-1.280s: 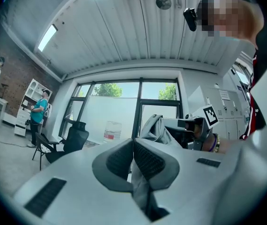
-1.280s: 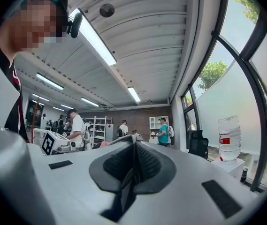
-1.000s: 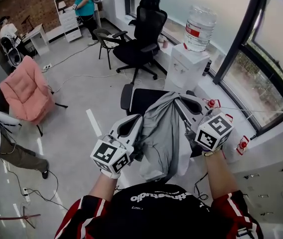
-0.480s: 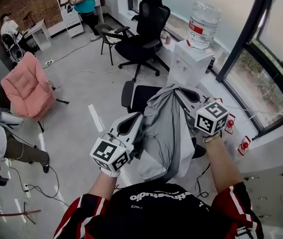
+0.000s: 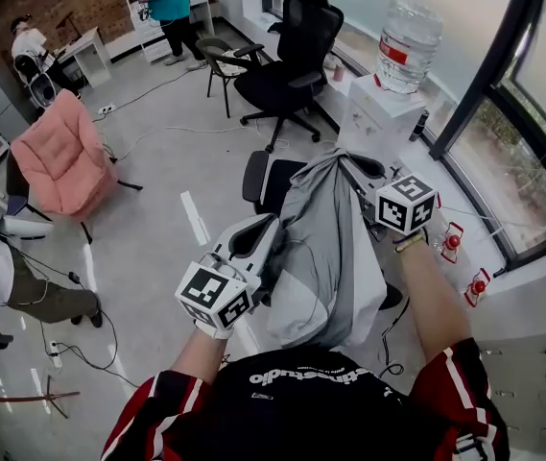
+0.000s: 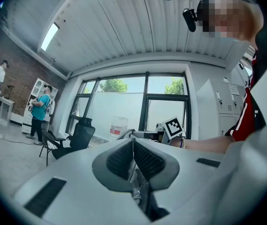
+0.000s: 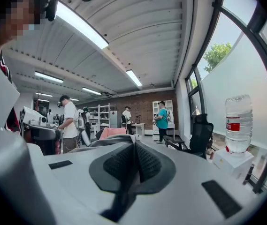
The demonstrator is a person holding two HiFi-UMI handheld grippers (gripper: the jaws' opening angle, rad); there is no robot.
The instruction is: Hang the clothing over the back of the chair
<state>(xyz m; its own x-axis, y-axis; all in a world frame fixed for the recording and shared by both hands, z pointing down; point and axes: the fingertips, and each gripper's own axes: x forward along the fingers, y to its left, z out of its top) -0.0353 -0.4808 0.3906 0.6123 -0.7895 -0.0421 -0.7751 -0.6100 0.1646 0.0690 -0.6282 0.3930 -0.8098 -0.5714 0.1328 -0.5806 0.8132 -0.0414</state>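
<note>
1. The left claw (image 5: 269, 230) was pressed together on a lower edge of the grey clothing (image 5: 325, 248), cloth showing between its pads.
2. The clothing hung spread between both claws, above the black chair (image 5: 271, 185) and apparently not yet resting on its back.
3. The right claw (image 5: 354, 169) pinched the clothing's upper edge, jaws closed on the cloth.
4. To do this well, both pinches probably had to stay firm while the top edge went past the backrest. It then had to come down with cloth falling evenly on both sides before either claw let go.
</note>
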